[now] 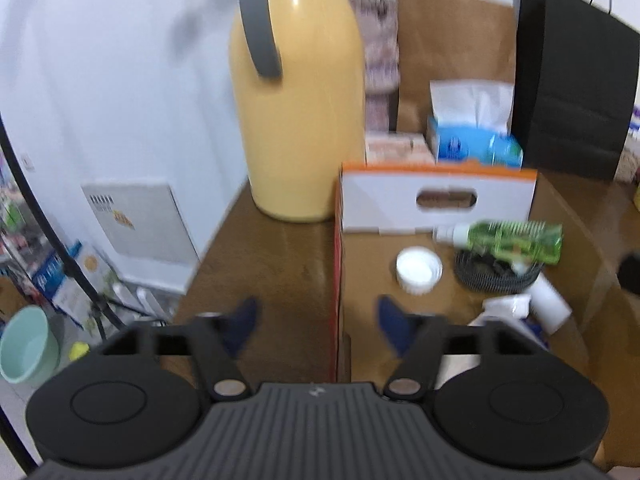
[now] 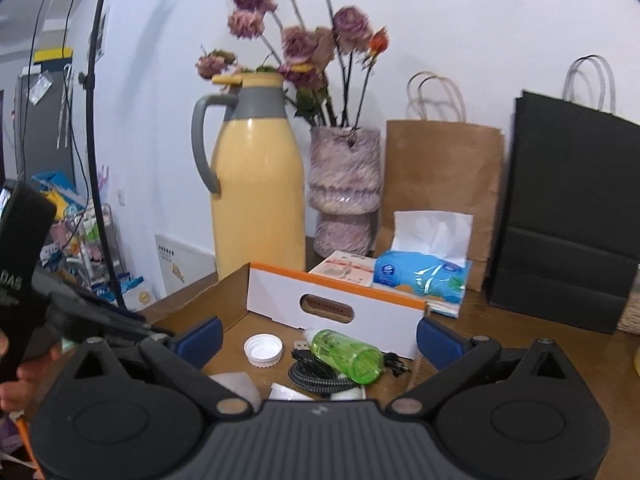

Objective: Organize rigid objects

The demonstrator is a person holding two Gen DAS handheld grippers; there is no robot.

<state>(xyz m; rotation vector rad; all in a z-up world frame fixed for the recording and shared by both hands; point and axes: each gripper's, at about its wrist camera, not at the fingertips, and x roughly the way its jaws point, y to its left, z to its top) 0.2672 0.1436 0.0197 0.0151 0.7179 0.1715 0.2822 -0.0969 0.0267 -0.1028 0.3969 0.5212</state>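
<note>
two grippers, left gripper (image 1: pixel 318 322) and right gripper (image 2: pixel 320 334), spread wide, grasping nothing; glossy translucent green bottle (image 2: pixel 347 354) lies over braided black cable (image 2: pixel 316 380), ridged white cap (image 2: pixel 263 350), lower centre, cardboard box (image 2: pixel 340 308).

One flask (image 2: pixel 258 196), two paper bags (image 2: pixel 442 184) (brown, black), one green bottle (image 2: pixel 346 354), one cap (image 2: pixel 263 350).
</note>
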